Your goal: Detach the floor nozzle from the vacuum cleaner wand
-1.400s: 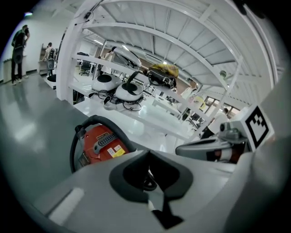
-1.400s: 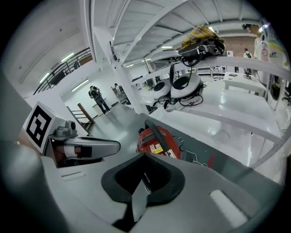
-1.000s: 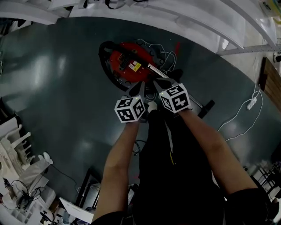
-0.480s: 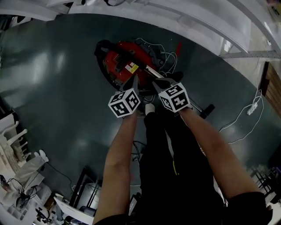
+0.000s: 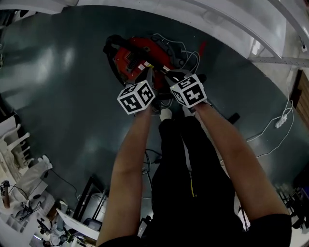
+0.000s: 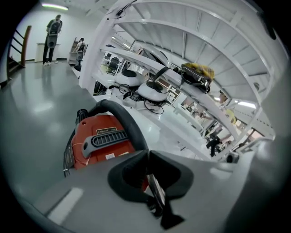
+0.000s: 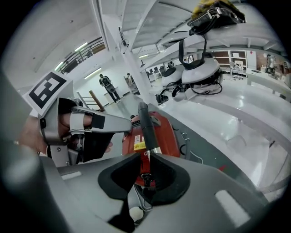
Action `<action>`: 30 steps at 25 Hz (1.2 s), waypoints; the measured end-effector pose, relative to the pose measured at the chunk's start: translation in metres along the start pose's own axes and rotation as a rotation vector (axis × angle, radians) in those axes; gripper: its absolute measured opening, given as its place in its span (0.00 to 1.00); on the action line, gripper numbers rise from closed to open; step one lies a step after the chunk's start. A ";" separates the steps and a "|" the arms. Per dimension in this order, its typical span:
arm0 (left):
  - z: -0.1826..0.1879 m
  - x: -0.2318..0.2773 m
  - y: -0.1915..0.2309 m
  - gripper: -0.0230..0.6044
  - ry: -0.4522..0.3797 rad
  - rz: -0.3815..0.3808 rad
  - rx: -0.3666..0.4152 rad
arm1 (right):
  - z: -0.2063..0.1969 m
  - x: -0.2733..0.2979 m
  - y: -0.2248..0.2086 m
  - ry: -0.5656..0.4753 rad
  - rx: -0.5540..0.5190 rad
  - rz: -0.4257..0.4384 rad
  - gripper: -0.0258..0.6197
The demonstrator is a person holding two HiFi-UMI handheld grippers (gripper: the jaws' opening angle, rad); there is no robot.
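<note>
The glossy dark grey floor (image 5: pixel 63 96) reflects pale patches of light. White metal frames (image 6: pixel 204 35) run along one side, and a strip light (image 6: pixel 53 6) glows on the ceiling.

The vacuum cleaner (image 5: pixel 137 60) has a glossy red plastic shell, with a matt grey plastic vent grille (image 6: pixel 107 136) set in it. Its thick black hose (image 6: pixel 122 119) looks smooth, rubbery and dull. The grey floor (image 5: pixel 63 101) is smooth and polished, mirroring the lamps. The white beams (image 6: pixel 191 91) look like painted metal.
</note>
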State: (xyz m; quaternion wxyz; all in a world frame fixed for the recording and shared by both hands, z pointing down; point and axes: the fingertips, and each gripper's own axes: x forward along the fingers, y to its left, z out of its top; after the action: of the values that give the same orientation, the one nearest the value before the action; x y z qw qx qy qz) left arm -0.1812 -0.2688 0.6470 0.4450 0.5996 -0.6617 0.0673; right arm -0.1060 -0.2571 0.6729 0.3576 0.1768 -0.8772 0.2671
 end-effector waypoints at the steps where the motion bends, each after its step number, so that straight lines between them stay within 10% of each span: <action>1: 0.002 0.002 0.001 0.07 0.000 0.000 0.005 | 0.001 0.004 -0.002 0.005 -0.009 0.001 0.14; 13: 0.003 0.018 0.015 0.33 -0.007 0.007 -0.060 | -0.022 0.036 -0.012 0.095 -0.183 0.003 0.28; 30: 0.012 0.054 0.024 0.36 0.013 -0.001 -0.106 | -0.032 0.060 -0.017 0.106 -0.314 -0.011 0.33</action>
State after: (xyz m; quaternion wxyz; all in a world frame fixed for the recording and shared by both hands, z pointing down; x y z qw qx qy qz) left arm -0.2013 -0.3097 0.6866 0.4806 0.5749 -0.6612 0.0358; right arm -0.1220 -0.2588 0.7413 0.4281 0.1092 -0.8871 0.1337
